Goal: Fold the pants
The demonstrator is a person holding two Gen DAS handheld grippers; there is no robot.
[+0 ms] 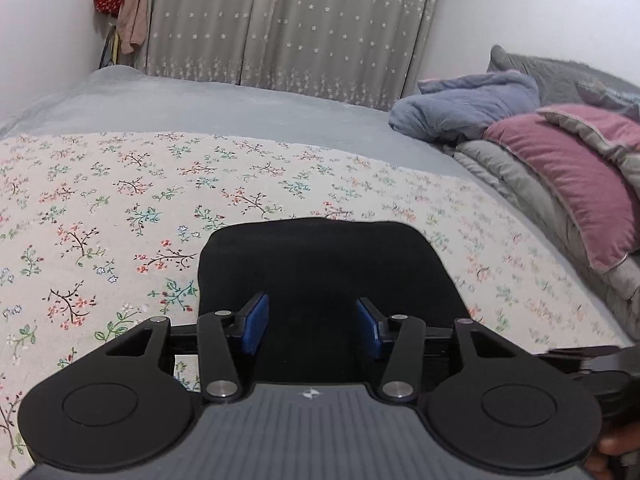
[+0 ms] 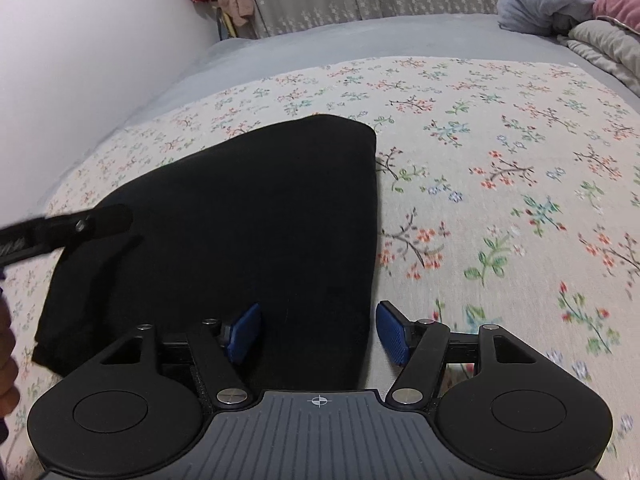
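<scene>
folded black fabric pants [image 2: 248, 232] on floral bedsheet [image 2: 500, 168] | directly ahead of both tools | left gripper [image 1: 312, 324] spread, empty | right gripper [image 2: 318, 330] spread, straddling pants' right edge

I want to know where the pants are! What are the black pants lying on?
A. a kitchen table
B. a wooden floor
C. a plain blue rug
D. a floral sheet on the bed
D: the black pants lie folded on the floral sheet, whose little flower sprigs show around the cloth in both wrist views.
</scene>
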